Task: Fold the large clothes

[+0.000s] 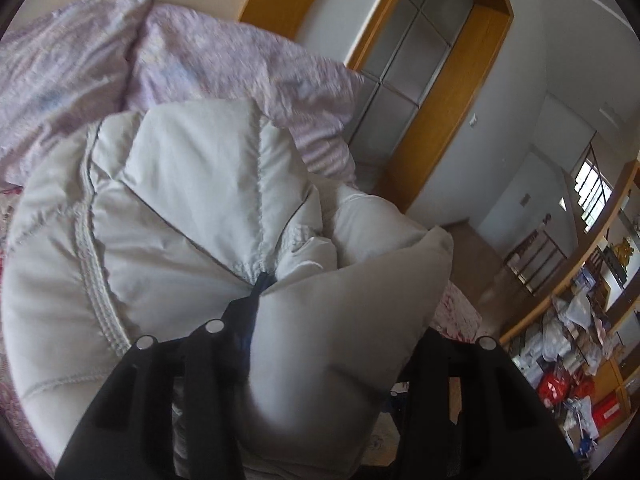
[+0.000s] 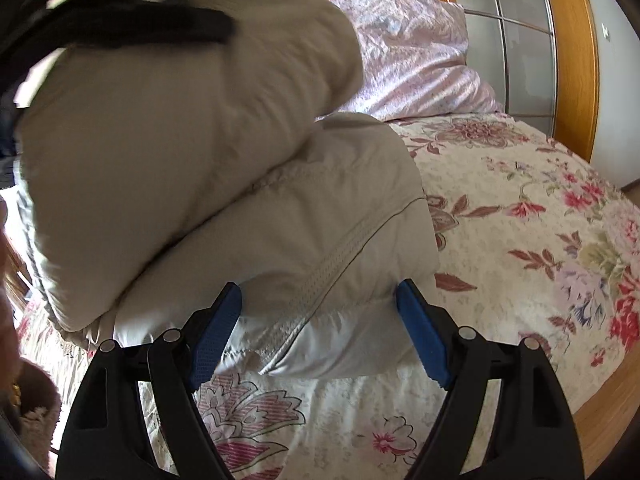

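A large pale grey padded jacket [image 2: 248, 216] lies bunched and partly folded on the bed. In the left wrist view the jacket [image 1: 192, 184] fills the middle. My left gripper [image 1: 304, 320] has a thick fold of the jacket between its jaws and is lifted over the rest; the fabric hides its pads. My right gripper [image 2: 318, 298] is open, its blue pads [image 2: 420, 328] on either side of the jacket's lower folded edge, touching or nearly touching it. The left gripper also shows at the top left of the right wrist view [image 2: 132, 12].
The bed has a floral cover [image 2: 520, 240] and a crumpled pink quilt [image 1: 180, 48] at the head. A wooden headboard with frosted panels [image 2: 520, 40] stands behind. The wooden bed edge [image 2: 600, 400] is at the right. Cluttered shelves [image 1: 580, 340] stand across the room.
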Action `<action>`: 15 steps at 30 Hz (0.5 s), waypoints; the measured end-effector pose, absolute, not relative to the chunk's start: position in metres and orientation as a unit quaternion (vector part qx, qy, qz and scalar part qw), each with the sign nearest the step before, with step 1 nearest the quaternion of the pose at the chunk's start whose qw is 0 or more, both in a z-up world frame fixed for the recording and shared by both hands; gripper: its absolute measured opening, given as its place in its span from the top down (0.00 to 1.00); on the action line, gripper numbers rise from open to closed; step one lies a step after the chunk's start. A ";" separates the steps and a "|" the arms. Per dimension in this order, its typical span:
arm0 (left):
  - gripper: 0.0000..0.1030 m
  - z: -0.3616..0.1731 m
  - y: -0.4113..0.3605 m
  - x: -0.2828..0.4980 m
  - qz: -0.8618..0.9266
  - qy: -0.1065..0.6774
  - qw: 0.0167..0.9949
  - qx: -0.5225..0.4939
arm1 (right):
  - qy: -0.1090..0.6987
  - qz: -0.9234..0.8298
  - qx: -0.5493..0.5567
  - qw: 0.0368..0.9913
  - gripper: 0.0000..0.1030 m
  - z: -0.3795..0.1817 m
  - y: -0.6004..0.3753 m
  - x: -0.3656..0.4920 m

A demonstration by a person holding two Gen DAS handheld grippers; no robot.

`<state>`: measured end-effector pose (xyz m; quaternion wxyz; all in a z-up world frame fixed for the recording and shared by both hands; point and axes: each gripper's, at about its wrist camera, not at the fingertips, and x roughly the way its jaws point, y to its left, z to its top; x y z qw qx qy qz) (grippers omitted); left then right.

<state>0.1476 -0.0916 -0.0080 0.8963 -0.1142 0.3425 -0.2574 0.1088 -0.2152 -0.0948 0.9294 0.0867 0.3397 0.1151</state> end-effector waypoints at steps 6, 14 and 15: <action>0.53 -0.032 -0.124 0.170 -0.269 0.380 0.881 -0.083 | 0.346 0.117 0.120 0.923 0.21 -0.103 -0.226 0.109; 0.09 0.014 -0.094 0.154 -0.329 0.355 0.867 -0.120 | 0.349 0.117 0.125 0.921 0.20 -0.104 -0.225 0.108; 0.05 0.024 -0.086 0.151 -0.333 0.343 0.869 -0.128 | 0.349 0.117 0.125 0.921 0.20 -0.105 -0.224 0.108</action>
